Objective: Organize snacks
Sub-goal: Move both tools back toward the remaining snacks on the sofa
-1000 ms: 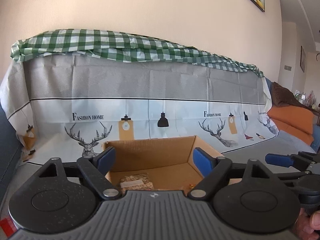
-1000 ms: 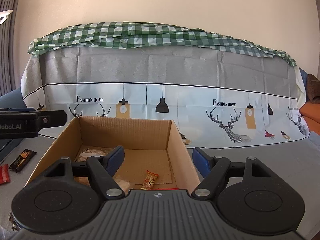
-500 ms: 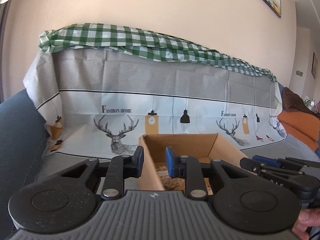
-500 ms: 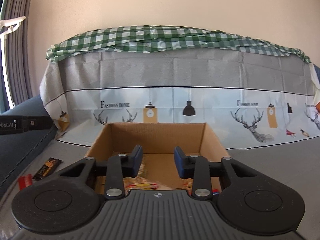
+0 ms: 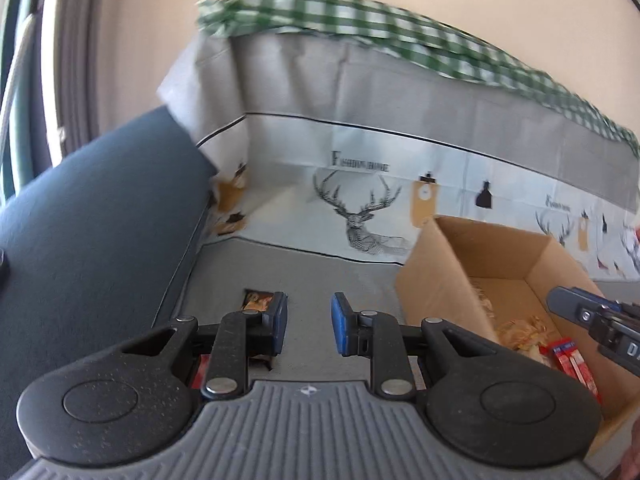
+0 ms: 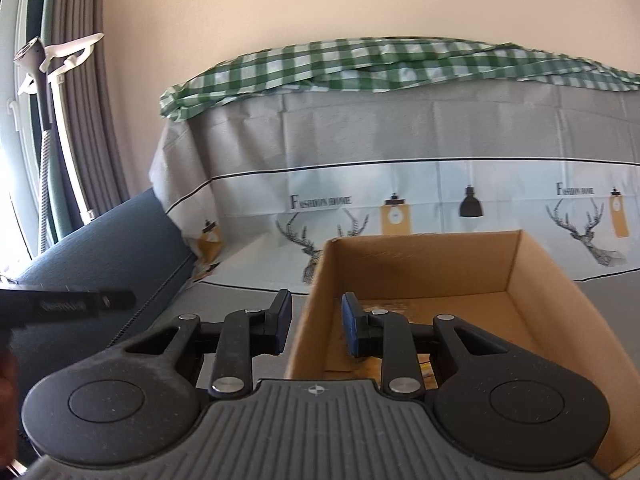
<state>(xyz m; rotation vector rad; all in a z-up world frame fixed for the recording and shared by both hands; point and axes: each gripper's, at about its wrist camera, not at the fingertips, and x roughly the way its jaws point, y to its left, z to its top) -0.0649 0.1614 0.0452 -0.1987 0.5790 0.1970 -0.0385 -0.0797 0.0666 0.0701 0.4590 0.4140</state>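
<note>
Several snacks already lie inside the cardboard box (image 5: 460, 264), among them a pale crinkly packet (image 5: 516, 330) and a pair of red packets (image 5: 572, 364) against its near right side, so part of the sorting looks done. At least two pieces remain outside it, on the grey cover (image 5: 320, 276) to the left of the box: a dark snack bar (image 5: 258, 300), partly hidden behind the left finger of the left gripper (image 5: 308, 322), and a red wrapper (image 5: 200, 372) that peeks out from under that gripper's body, nearer to the camera. The left gripper points down at the bare cover just right of the bar; its fingers stand a little apart with nothing between them. The right gripper (image 6: 314, 326) hangs at the near left corner of the box. Its jaws are closing, and the left wall of the box lines up with their gap in its own view, but the pads do not press on that wall and no snack is pinched. Neither hand carries anything, then. My guess is that the dark bar is the next piece to fetch, and for that the left fingers would need to spread wider and shift left over it. Whether more snacks lie beyond the near edge of either view I cannot tell. Far behind, a deer-print cloth (image 5: 360, 208) drapes the backrest.
</note>
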